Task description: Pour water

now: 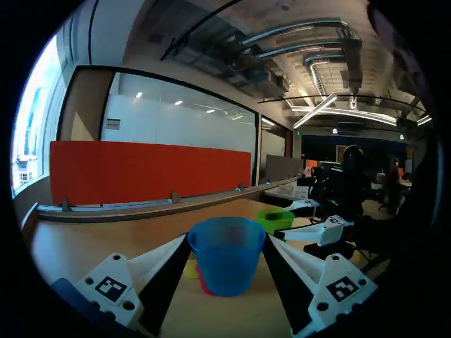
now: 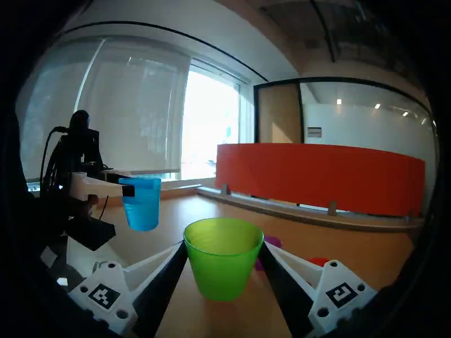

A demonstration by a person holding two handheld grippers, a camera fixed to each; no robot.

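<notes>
Step in hand: pre-pour, cups held apart. Left gripper [image 1: 226, 247] clamped on translucent blue plastic cup [image 1: 226, 269], bottom centre of left gripper view, upright, clear of the wooden bench [image 1: 101, 248]. Right gripper [image 2: 224, 248] clamped on translucent green plastic cup [image 2: 224, 275], bottom centre of right gripper view, upright. Water level: cannot tell. Next move, prob.: bring rims close, align, then tilt source cup slowly.

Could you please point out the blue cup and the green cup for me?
blue cup [image 1: 226, 262], left gripper view, front wall.
green cup [image 2: 224, 265], right gripper view, front wall.
</notes>
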